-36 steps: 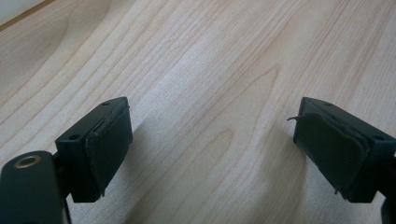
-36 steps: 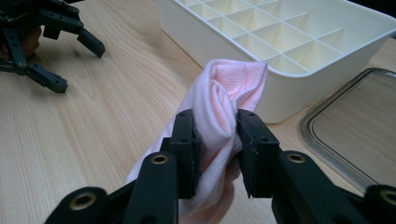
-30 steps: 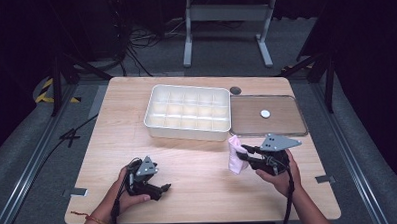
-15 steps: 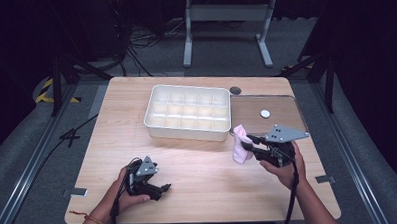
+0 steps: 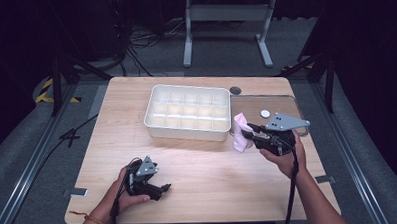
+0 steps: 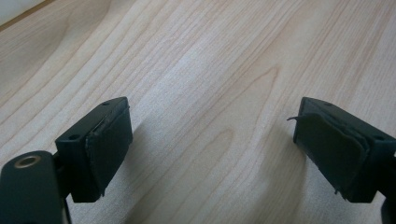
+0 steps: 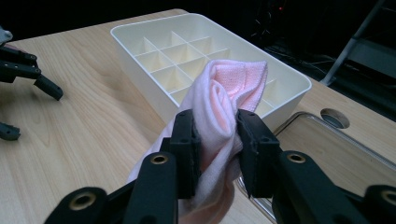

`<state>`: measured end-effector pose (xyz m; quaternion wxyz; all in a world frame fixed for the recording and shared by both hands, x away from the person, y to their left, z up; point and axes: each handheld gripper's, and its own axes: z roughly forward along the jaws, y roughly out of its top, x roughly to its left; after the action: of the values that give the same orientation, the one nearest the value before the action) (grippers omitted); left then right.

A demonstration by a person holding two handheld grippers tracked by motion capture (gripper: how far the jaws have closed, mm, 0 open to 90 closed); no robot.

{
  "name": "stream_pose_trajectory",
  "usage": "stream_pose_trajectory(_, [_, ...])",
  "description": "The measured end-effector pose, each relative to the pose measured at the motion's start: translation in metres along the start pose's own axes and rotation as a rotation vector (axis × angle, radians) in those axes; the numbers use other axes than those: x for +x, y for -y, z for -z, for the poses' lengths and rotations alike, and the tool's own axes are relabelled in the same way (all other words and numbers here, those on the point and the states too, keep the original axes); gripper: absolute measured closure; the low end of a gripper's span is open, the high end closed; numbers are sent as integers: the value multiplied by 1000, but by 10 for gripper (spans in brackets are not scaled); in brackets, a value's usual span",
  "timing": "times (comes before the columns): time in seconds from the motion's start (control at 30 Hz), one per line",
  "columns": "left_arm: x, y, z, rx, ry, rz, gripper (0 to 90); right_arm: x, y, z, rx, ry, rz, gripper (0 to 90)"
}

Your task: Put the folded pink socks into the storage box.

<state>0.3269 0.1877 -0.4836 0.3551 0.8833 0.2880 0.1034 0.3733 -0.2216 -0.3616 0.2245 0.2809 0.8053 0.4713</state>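
Pale wood grain runs across the table [image 5: 203, 167], and nearest the person the left gripper [image 5: 156, 188] rests low on it by the near edge, held in the left hand [image 5: 124, 187]; in the left gripper view its jaws stand wide apart with bare wood between them and nothing in their hold. To the right and farther in, the right hand [image 5: 283, 151] carries the right gripper [image 5: 247, 136] above the board; its jaws are closed partway on a pink cloth [image 7: 219, 112], the pads pressing into the bunched fabric, which rises above the jaws and hangs below them. The cloth is clear of the table, just off the near right corner of the white compartment tray [image 5: 159, 128]; the two look close in the high view, though whether they touch I cannot tell. The tray sits mid-table, its grid of small cells showing nothing inside. Just beside its right end lies a clear flat lid [image 5: 291, 101] with a small white disc [image 5: 265, 113] on it; behind that, a round hole [image 5: 235, 90] marks the tabletop near the far edge. Open wood spreads between the two grippers and along the tray's near wall; the left side of the table is also free up to its edge.
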Motion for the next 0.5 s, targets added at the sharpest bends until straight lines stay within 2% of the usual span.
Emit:
stream_pose_trajectory(0.2, [0, 0, 0, -1, 1, 1, 119, -5, -7, -3, -9, -1, -4, 699])
stream_pose_trajectory(0.5, [0, 0, 0, 0, 1, 0, 119, -6, -21, -16, -7, 12, 23, 700])
